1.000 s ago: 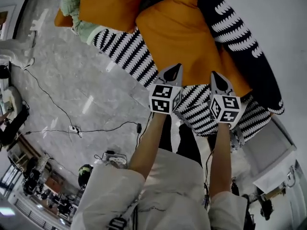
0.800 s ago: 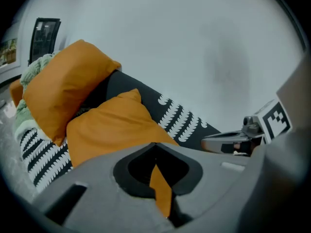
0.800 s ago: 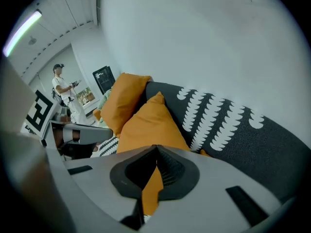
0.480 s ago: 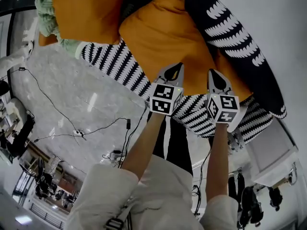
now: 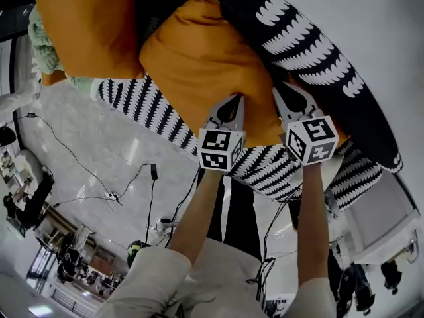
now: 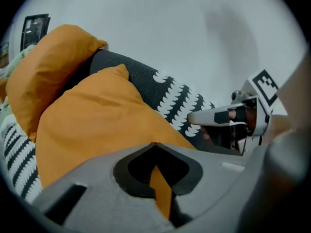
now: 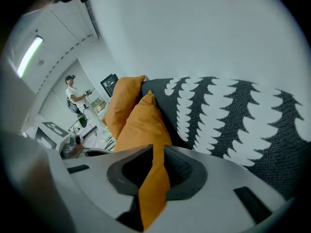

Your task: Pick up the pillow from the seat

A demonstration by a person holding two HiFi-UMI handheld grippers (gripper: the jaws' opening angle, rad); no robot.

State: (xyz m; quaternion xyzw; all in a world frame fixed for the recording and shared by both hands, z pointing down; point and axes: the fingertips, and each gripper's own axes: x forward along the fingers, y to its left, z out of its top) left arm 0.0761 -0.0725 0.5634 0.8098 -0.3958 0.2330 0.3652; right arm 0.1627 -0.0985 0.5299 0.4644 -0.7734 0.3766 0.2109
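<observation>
Pillow (image 5: 199, 65): orange and plump. It lies on the striped seat (image 5: 159, 111), with its far side against the dark patterned backrest (image 5: 298, 38).
Left tool (image 5: 233, 105): jaws pressed together on a thin fold of the pillow's near edge. In the left gripper view a narrow orange strip shows in the jaw gap.
Right tool (image 5: 286, 95): jaws pressed together on a fold of the same edge. In the right gripper view the orange fabric runs down through the gap.
Pillow vs tools: the bulk of the pillow lies ahead of both tools and swells away from the jaws. Only its near hem sits inside them.
Grip points: 2, side by side along the near edge. The left tool's is toward the middle and the right tool's is at the end next to the backrest.
Tool spacing: near each other and apart. The right tool's tip shows at the right of the left gripper view.
Lift: cannot tell whether the pillow's underside is clear of the seat.
Second pillow (image 5: 86, 25): orange, just beside the first and further along the seat.
Green cloth (image 5: 41, 48): at the far end of the seat, beyond the second pillow.
Floor (image 5: 99, 144): pale and marbled, with a cable (image 5: 142, 177) trailing across it.
Background: 1 person (image 7: 73, 93) stands far off in the right gripper view.
</observation>
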